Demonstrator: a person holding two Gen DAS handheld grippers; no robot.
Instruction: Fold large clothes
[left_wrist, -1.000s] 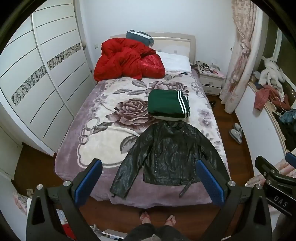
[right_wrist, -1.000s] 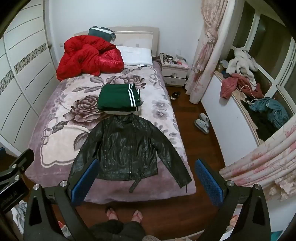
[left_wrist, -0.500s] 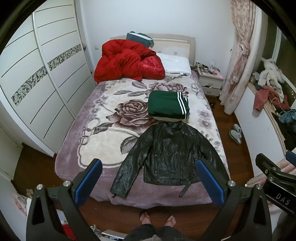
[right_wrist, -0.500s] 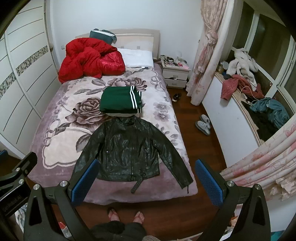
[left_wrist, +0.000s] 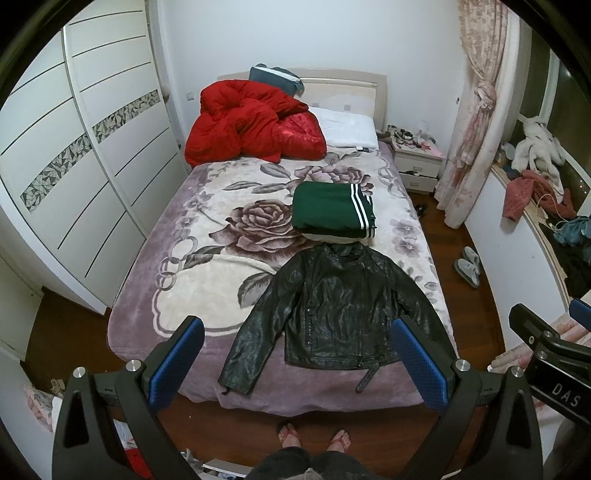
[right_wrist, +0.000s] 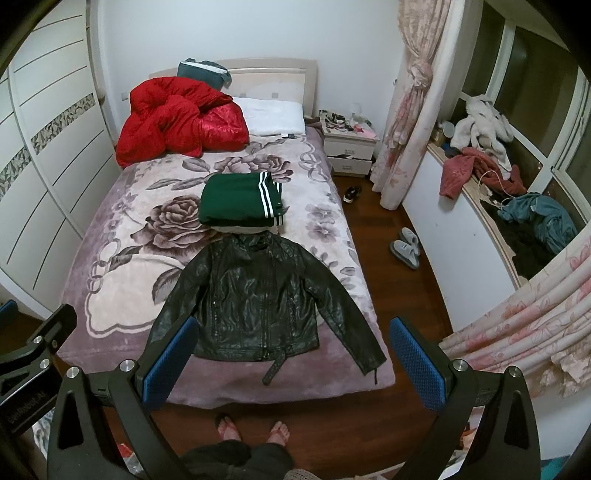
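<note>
A black jacket is lying spread flat on the bed, just below a folded green garment. The left tool and right tool are hovering wide open, holding nothing, with a wardrobe standing beside the bed.

Left of the black leather jacket the floral blanket lies bare and open to a gripper, whereas the folded green garment touches its collar and its right sleeve hangs at the bed's edge.
</note>
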